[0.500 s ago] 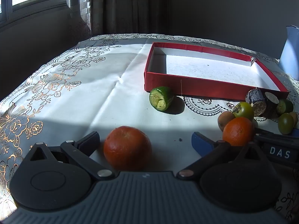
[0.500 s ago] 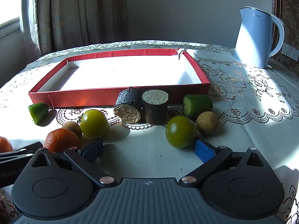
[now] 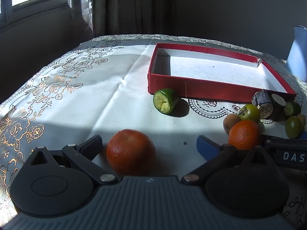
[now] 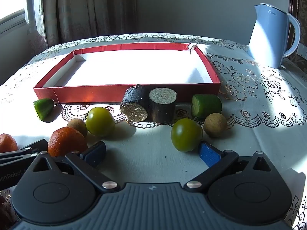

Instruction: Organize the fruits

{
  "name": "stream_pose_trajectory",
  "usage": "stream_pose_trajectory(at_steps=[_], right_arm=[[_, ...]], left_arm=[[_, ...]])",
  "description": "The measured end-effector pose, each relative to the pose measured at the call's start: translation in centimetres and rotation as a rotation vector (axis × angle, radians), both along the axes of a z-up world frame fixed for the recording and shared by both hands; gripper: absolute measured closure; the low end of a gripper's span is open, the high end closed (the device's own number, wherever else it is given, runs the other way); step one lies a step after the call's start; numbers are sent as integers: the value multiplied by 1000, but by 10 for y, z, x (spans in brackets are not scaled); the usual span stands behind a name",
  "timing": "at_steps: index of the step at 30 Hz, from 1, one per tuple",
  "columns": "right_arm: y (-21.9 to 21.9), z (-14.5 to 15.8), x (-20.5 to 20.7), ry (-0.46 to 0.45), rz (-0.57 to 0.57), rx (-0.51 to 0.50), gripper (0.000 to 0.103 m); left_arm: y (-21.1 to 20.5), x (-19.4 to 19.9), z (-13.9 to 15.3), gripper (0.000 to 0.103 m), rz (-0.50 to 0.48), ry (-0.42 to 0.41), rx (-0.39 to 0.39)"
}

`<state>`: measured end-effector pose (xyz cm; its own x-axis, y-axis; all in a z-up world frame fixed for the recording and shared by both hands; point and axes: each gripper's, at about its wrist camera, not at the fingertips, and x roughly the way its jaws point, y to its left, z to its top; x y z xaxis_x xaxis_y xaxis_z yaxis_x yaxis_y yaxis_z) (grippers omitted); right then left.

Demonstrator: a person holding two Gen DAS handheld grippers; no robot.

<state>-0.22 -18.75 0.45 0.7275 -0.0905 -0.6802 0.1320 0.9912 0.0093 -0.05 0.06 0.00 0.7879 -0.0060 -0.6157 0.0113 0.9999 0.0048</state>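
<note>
Left wrist view, left tongs [image 3: 149, 143] spread around dark orange [image 3: 131, 151], right tongs [image 4: 152, 151] spread, green tomato [image 4: 186, 134] just beside blue pad.

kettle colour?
Pale blue kettle, with a white handle; clearest in the right wrist view.

The left tongs [image 3: 149, 145] have edged slightly closer around the dark orange [image 3: 131, 151].

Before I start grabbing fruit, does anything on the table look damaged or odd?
Yes: the red tray's far right corner is torn open, with a loose flap sticking up. A thread hangs off its front wall. Nothing spilled.
</note>
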Motion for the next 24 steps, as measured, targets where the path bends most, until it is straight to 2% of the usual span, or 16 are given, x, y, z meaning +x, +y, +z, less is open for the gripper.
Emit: stream_pose_trajectory(at_steps=[21, 24], right_arm=[[-3, -3, -11, -51, 33, 0, 0], [-8, -2, -13, -50, 52, 24, 0]], left_arm=[[2, -8, 1, 0, -42, 15, 3], [2, -9, 1, 0, -45, 15, 5]])
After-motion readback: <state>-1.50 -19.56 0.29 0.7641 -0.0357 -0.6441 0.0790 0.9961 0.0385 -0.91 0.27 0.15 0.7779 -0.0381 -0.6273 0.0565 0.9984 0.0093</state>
